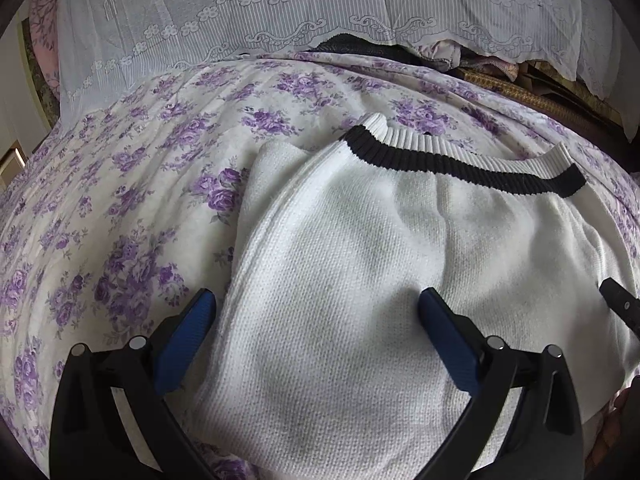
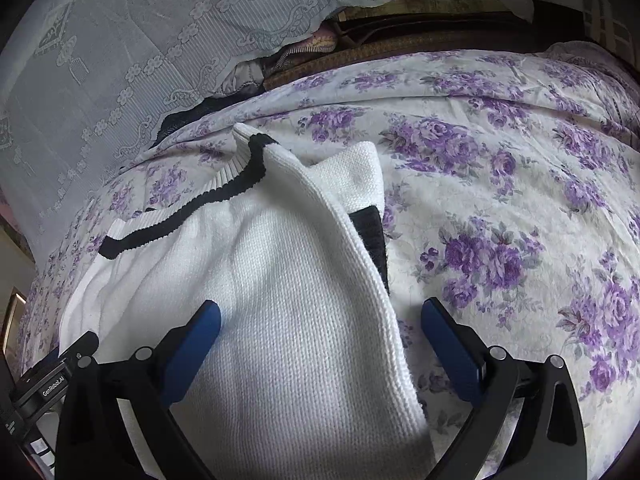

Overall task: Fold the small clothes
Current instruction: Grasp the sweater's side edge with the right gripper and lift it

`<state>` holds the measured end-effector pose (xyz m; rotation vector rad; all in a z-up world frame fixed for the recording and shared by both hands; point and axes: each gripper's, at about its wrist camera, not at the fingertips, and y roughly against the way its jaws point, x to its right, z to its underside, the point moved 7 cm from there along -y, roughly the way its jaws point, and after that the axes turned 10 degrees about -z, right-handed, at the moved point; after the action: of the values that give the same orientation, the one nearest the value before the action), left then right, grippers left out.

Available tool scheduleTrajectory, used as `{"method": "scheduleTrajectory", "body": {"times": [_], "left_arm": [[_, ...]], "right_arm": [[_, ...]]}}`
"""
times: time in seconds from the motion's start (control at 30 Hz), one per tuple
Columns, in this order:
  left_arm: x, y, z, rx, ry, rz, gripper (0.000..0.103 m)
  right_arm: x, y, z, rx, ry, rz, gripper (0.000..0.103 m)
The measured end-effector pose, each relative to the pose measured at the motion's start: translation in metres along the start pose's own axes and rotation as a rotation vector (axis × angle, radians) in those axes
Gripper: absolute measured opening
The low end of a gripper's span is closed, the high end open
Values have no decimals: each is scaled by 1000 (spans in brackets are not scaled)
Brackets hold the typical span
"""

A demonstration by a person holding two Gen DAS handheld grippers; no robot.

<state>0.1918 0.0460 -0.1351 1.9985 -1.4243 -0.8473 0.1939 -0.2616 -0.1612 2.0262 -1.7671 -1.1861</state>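
Left gripper (image 1: 316, 300): jaws spread wide, nothing between the pads; poised over the left folded edge of the knit, one blue pad (image 1: 198, 316) off the cloth above the sheet, the other above white fabric.

Right gripper (image 2: 320, 312): jaws likewise spread, empty; straddling the right folded edge, inner pad (image 2: 204, 328) over the knit, outer pad over the sheet.

Knit (image 1: 360, 280): small white garment, ribbed band (image 1: 460, 164) with black stripe at the far end. Lying on the bed, both sides turned inward; right flap (image 2: 344, 216) lapped over the body, a black patch (image 2: 372, 236) showing under it. Near end runs below both views, extent not seen.

Handling, by judgement: light, soft, limp; thick weave likely to give fair grip and hold a crease poorly. Layers apt to slide apart unless pinched together. Best hold: the two near corners, taking all layers at the folded edges, for carrying toward the ribbed band.

Sheet (image 1: 140, 200): purple floral, rumpled, covering the bed; loose enough to be pinched by mistake along with the knit.

Lace cloth (image 1: 280, 12): draped along the far edge of the bed, clear of the work.
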Motion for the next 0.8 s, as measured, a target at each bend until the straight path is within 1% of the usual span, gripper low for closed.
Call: {"method": "scheduleTrajectory", "body": {"times": [0.23, 0.37, 0.5, 0.63, 0.8], "left_arm": [[7, 11, 0, 37, -43, 1, 99], [9, 15, -1, 51, -59, -4, 99], [10, 14, -1, 46, -66, -6, 99], [8, 11, 0, 30, -61, -4, 99], [7, 11, 2, 25, -63, -6, 99]], "right_arm": [[6, 17, 4, 51, -50, -67, 100], [12, 37, 16, 80, -86, -83, 100], [19, 59, 31, 106, -136, -100, 100], [26, 79, 48, 120, -203, -158, 100], [26, 90, 59, 133, -247, -274, 100]]}}
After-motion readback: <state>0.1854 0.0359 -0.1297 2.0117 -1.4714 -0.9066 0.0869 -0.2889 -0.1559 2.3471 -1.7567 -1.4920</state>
